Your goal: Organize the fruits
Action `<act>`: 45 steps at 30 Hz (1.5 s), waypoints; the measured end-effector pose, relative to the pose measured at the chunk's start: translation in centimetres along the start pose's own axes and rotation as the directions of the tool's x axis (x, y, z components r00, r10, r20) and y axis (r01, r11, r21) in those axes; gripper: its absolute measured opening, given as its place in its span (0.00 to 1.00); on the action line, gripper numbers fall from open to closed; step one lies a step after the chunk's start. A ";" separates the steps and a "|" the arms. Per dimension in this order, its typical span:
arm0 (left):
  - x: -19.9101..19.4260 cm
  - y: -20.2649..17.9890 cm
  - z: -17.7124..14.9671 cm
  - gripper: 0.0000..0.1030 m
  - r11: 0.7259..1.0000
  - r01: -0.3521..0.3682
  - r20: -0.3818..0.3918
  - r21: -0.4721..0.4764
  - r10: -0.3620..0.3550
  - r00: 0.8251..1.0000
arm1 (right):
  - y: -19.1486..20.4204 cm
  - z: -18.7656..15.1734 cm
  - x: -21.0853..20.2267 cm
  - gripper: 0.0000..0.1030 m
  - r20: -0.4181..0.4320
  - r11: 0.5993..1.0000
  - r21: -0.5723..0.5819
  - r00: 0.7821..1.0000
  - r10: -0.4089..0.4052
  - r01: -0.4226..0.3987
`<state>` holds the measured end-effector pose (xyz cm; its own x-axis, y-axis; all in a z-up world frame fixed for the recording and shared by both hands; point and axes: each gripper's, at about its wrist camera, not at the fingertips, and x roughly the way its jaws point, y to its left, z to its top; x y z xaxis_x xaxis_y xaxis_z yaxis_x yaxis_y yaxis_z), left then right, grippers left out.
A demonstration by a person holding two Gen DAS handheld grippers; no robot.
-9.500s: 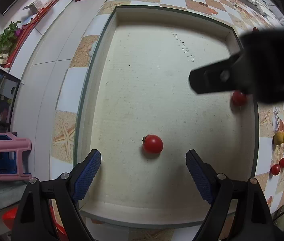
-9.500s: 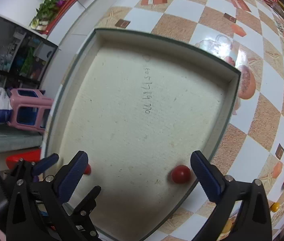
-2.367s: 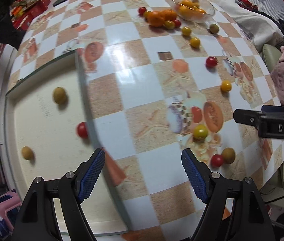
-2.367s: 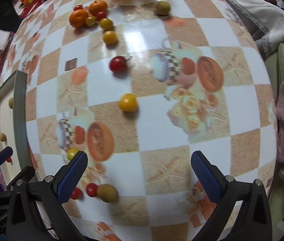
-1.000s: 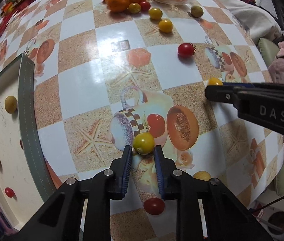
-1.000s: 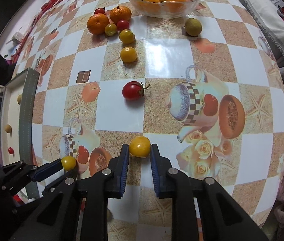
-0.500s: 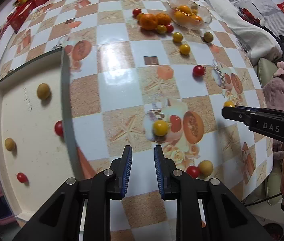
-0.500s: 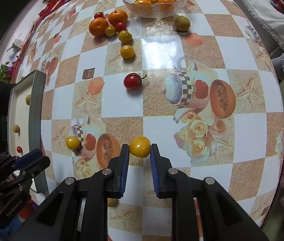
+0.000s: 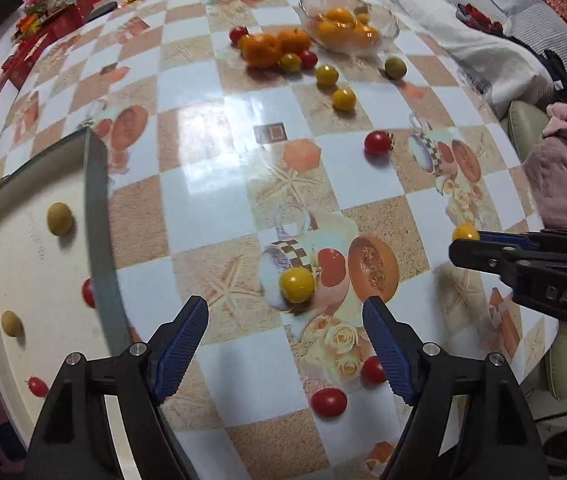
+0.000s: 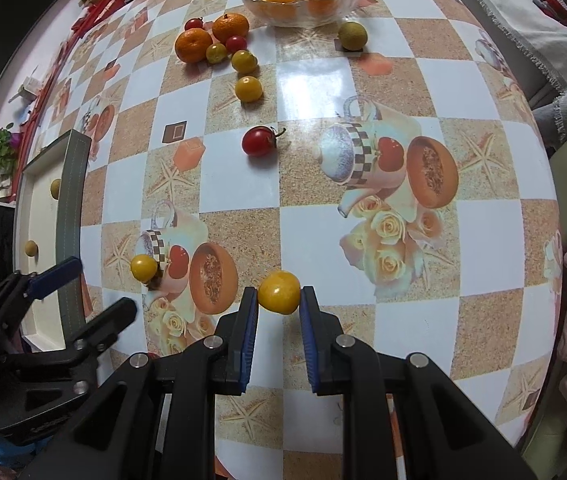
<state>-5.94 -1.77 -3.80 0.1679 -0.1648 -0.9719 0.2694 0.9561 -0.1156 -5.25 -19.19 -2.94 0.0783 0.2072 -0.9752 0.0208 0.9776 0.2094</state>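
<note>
My right gripper (image 10: 279,316) is shut on a yellow tomato (image 10: 279,292) and holds it above the patterned table; it shows at the right in the left wrist view (image 9: 465,233). My left gripper (image 9: 285,332) is open, just short of another yellow tomato (image 9: 296,285) that lies on the table, also in the right wrist view (image 10: 144,267). The cream tray (image 9: 95,200) at the left holds several small fruits. A glass bowl (image 10: 335,10) of oranges stands at the far side.
Loose fruit lies across the table: a red tomato (image 10: 259,141), yellow tomatoes (image 10: 248,89), oranges (image 10: 193,45), a green fruit (image 10: 353,35). Two red tomatoes (image 9: 329,402) lie near the front edge. Pink cloth (image 9: 563,184) and a cushion sit off the table's right.
My left gripper has opened wide and sits nearer the loose yellow tomato on the table. My right gripper still holds its yellow tomato and has barely moved.
</note>
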 end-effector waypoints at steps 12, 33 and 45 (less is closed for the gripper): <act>3.6 -0.6 1.0 0.23 0.998 -0.065 -0.069 0.007 0.065 0.996 | -1.0 -0.7 -0.5 0.22 -0.001 1.000 0.026 1.000 0.011 -0.011; -3.7 7.0 -2.3 0.23 0.981 0.008 0.035 -0.192 -0.001 0.999 | 6.2 1.1 -1.4 0.22 0.013 0.992 -0.119 0.999 0.051 -0.049; -5.0 14.1 -6.1 0.23 0.942 -0.042 0.035 -0.333 0.057 0.998 | 14.3 1.9 0.0 0.22 -0.020 0.960 -0.272 0.997 0.069 -0.072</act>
<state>-8.78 14.05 -1.88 0.2158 -0.1187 -0.9692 -0.0690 0.9883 -0.1364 -3.03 -5.27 0.23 0.0594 0.2746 -0.9597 -0.2571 0.9332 0.2511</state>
